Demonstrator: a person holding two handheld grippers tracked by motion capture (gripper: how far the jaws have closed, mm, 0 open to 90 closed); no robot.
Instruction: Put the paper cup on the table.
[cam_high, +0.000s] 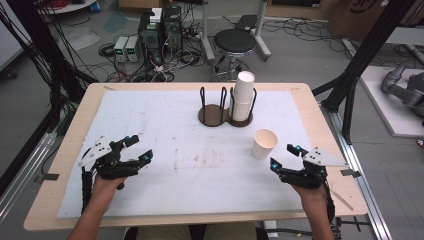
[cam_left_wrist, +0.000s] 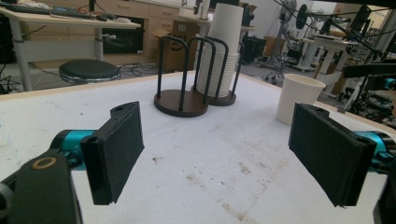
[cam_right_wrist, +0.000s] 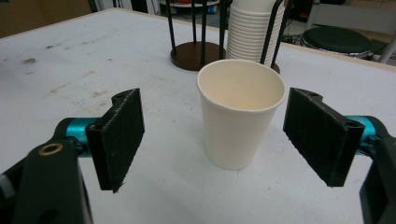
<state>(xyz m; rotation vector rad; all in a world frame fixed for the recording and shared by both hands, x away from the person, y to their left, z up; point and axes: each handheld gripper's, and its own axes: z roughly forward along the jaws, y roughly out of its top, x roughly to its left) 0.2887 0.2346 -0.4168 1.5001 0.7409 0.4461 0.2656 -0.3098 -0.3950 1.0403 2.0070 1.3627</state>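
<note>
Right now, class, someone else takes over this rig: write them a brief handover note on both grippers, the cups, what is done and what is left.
Left gripper: open, holding nothing, over the white mat.
Right gripper: open, aimed at the single paper cup, not touching it.
The cup stands upright and alone, near the two-slot cup holder. The cup stack sits in its right slot; the left slot is empty.
Done: nothing gripped yet.
Left: probably grasp the single cup and move it.

Your left gripper (cam_high: 140, 148) sits low with its jaws spread wide, nothing between them. Your right gripper (cam_high: 285, 156) is likewise parted wide and holds nothing. Both forearms come in from below, each hand wrapped around its gripper's body.
</note>
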